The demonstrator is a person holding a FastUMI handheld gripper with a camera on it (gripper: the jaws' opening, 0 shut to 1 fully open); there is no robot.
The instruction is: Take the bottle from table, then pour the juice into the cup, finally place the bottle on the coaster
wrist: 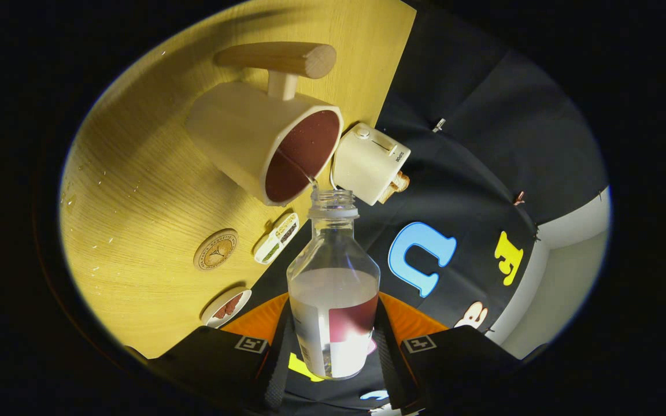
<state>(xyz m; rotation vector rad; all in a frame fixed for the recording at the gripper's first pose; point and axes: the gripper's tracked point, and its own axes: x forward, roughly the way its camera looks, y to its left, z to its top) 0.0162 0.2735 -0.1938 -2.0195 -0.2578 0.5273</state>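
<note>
Gripper (333, 346): fingers closed on the lower body of the bottle, one on each side, both pressing it
Bottle (333, 289): clear plastic, cap off, held between the fingers with its open mouth pointing away at 12 o'clock; pale liquid fills the lower part; a label wraps the bottom; the mouth sits just under the rim of the cup
Juice: a thin thread of liquid runs between the bottle mouth and the cup's lip
Cup (263, 147): pale mug with a wooden handle on its far side, at 11 o'clock from the bottle mouth; the inside looks dark red; it stands on the table
Table (136, 190): light wood, tilted in this view, taking up the side from 8 to 12 o'clock
Coaster (215, 249): round wooden disc on the table at 9 o'clock from the bottle's shoulder, well apart from the cup
Other items: a small white box (369, 163) with a dial, touching the cup's side at 1 o'clock from the bottle mouth; a small packet (276, 238) just beside the coaster; a round white disc (226, 307) near the table edge at 8 o'clock
</note>
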